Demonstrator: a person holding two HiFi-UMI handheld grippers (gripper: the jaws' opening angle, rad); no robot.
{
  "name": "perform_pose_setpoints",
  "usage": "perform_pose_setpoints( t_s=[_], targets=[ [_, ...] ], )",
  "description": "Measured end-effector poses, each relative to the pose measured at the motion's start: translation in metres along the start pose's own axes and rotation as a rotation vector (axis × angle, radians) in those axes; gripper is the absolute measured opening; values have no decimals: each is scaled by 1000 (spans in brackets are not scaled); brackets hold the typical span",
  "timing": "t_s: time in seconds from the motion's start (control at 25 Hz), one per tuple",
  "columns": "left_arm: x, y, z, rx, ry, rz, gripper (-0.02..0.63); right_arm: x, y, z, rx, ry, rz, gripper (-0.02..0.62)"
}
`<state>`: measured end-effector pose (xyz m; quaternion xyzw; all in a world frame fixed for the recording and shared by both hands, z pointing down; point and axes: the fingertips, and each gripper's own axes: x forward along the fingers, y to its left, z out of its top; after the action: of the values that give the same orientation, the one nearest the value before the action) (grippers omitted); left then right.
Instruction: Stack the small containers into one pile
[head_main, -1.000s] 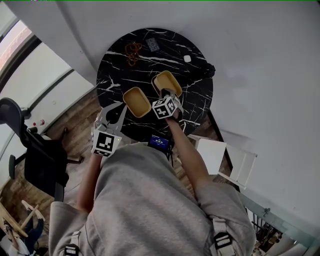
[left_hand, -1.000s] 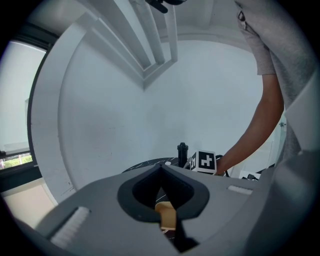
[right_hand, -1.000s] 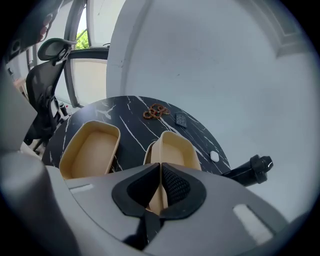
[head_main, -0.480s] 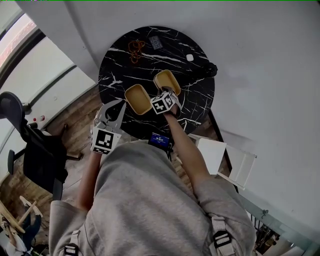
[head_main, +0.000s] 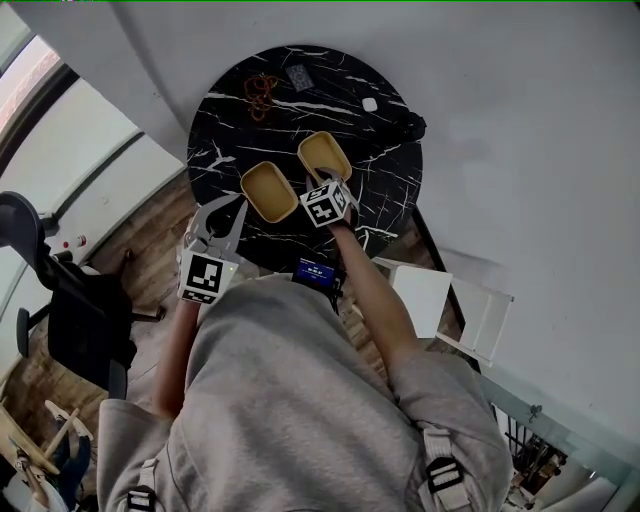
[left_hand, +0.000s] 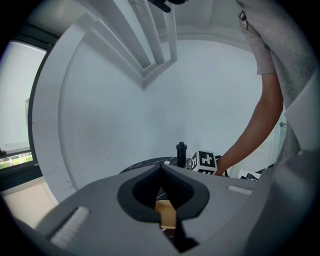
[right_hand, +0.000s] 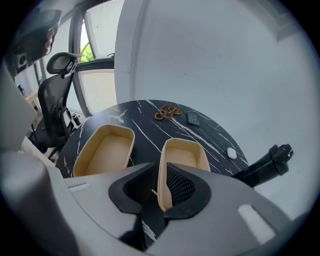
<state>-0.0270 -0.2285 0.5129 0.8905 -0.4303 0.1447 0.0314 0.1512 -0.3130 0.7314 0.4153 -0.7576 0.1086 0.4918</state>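
Two small tan containers stand side by side on the round black marble table (head_main: 385, 185). The left container (head_main: 269, 191) (right_hand: 105, 149) is empty and untouched. My right gripper (head_main: 326, 184) (right_hand: 160, 167) is at the near end of the right container (head_main: 323, 157) (right_hand: 185, 155). Its jaws have just been opening and straddle that container's left wall, with a gap beside the outer pad. My left gripper (head_main: 240, 206) (left_hand: 160, 167) hovers at the table's near left edge, tips together and nothing held. A strip of tan container (left_hand: 165, 214) shows through its hollow.
A brown coiled cord (head_main: 262, 93), a small dark card (head_main: 298, 77) and a white pebble-like object (head_main: 369, 104) lie at the table's far side. A black post (head_main: 413, 126) juts at the right rim. An office chair (head_main: 40, 270) stands left, white furniture (head_main: 440, 300) right.
The right gripper has tipped slightly at the right container's near end. Both containers and the left gripper have kept their places.
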Motion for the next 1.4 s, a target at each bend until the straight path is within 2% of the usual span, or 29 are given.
perform_pose_setpoints(
  t_s=[0.24,0.72,0.88,1.12,1.4],
  targets=[
    [5,-4,1,7,2,-15,0,-16,25,28,-61,-97,96,87],
    [0,1,-1,-3,1,6,0,-12,107,35,-187,-69,291,107],
    [-3,3,-2,-5,-2,9,0,-12,137,32,-239,-46,355,106],
    [-4,5,-5,-7,1,19,0,-3,175,28,-209,22,453,107],
    [-12,10,-10,-20,6,41,0,12,195,25,-238,107,469,106]
  ],
)
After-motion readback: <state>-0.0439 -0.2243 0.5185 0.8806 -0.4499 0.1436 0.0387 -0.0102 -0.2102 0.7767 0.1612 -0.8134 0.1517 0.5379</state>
